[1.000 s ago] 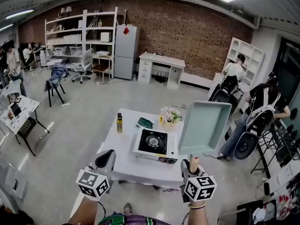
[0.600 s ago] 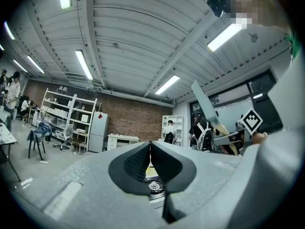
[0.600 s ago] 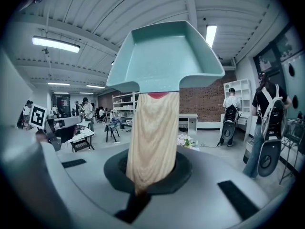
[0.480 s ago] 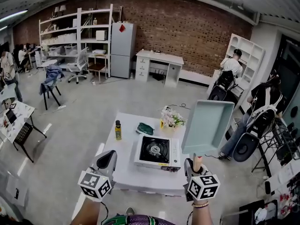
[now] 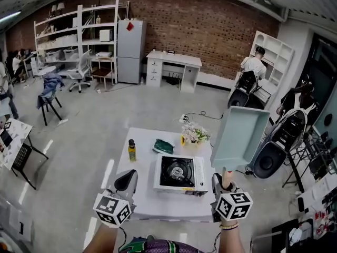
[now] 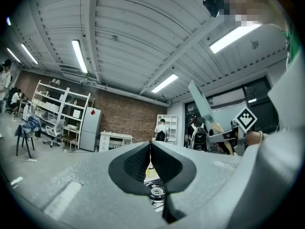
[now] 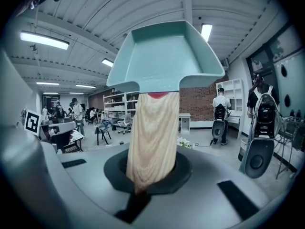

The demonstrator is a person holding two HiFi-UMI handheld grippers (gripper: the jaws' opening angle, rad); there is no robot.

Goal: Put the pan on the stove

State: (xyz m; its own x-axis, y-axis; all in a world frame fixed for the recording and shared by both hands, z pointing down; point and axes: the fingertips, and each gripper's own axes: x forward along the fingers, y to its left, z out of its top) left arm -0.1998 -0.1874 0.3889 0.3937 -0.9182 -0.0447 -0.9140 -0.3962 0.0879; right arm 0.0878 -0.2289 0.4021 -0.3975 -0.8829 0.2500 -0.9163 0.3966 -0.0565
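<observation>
The white square desk (image 5: 138,191) lies closer beneath me than a second ago, because I have walked toward it. The pale teal rectangular pan with a light wooden handle (image 5: 245,136) is still raised in the air, at the desk's right side. The white single-burner gas stove (image 5: 179,173) stands bare on the desk. My right claw (image 5: 223,183) stays clenched on the handle. My left claw (image 5: 125,182) is closed on nothing. Lowering the pan onto the burner looks like my next step.

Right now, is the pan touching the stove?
Apart. The head view shows the right gripper holding the pan upright by its handle, right of the stove, not on it.
</observation>
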